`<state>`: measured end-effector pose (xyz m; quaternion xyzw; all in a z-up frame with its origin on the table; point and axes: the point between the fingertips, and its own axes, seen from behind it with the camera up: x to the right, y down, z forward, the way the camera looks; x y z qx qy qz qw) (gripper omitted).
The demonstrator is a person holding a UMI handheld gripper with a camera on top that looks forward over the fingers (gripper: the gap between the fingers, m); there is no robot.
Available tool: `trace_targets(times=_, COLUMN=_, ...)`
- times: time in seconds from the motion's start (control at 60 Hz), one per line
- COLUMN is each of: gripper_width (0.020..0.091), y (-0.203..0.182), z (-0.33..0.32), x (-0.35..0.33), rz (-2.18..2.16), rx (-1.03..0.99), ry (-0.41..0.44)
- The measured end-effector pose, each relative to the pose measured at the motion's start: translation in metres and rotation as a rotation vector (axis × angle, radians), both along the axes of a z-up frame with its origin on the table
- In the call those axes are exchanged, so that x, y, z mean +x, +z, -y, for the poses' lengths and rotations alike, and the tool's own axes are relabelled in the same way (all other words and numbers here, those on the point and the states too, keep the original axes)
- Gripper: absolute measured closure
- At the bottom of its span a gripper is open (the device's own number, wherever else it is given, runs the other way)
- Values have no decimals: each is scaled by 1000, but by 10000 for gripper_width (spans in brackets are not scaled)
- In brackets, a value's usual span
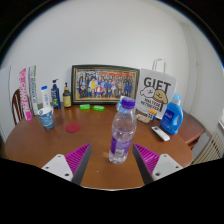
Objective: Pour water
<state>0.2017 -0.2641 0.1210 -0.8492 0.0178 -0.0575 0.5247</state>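
The gripper (112,160) is held spread, its fingers apart from the bottle (122,130), which stands upright on the table (95,130) between and just ahead of them. A cup (46,119) is seen far left.

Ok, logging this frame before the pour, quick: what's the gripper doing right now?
Gripper: open, holding nothing; the water bottle stands on the table just ahead, between the fingers, with a gap at each side.
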Motion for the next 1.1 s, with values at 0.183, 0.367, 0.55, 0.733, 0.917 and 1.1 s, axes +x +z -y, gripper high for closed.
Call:
trace_targets(times=0.183, gripper_width=266, y=-27, z=-54, x=27, rz=-34, rx=35, ry=15)
trace_targets(times=0.367, gripper_width=460, y=-47, z=-83, x=35, rz=-49, rx=54, ry=27)
trace_targets(times=0.55, gripper_width=659, y=-48, z=-88, x=38, rz=-62, rx=82, ry=15)
trace_targets(times=0.733, gripper_width=737, y=-43, z=-92, x=39, rz=-22, rx=62, ry=8)
trace_targets(times=0.917, gripper_width=777, y=-3, z=-114, x=36, rz=119, rx=81, ry=3)
trace_targets(times=1.1, gripper_width=777, y=58, z=-153, x=12, rz=366, rx=83, ry=0)
